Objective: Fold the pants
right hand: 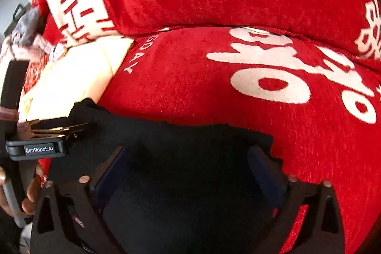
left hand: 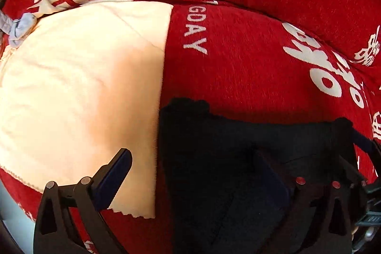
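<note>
Left gripper (left hand: 193,182): jaws spread wide, right finger over black pants (left hand: 238,158). Right gripper (right hand: 190,170): jaws spread, pants between and under them (folded pile). Beyond: red cover (right hand: 214,87), cream cloth (left hand: 83,87) leftward.

Black pants (right hand: 190,158) lie on a red sofa cover (right hand: 190,87) woven with white lettering and characters; a plain cream cloth (left hand: 78,87) with a scalloped hem sits beside; both grippers' frames are black with dark blue pads (left hand: 114,180)

Left claw (left hand: 194,179) and right claw (right hand: 190,173) spread wide
</note>
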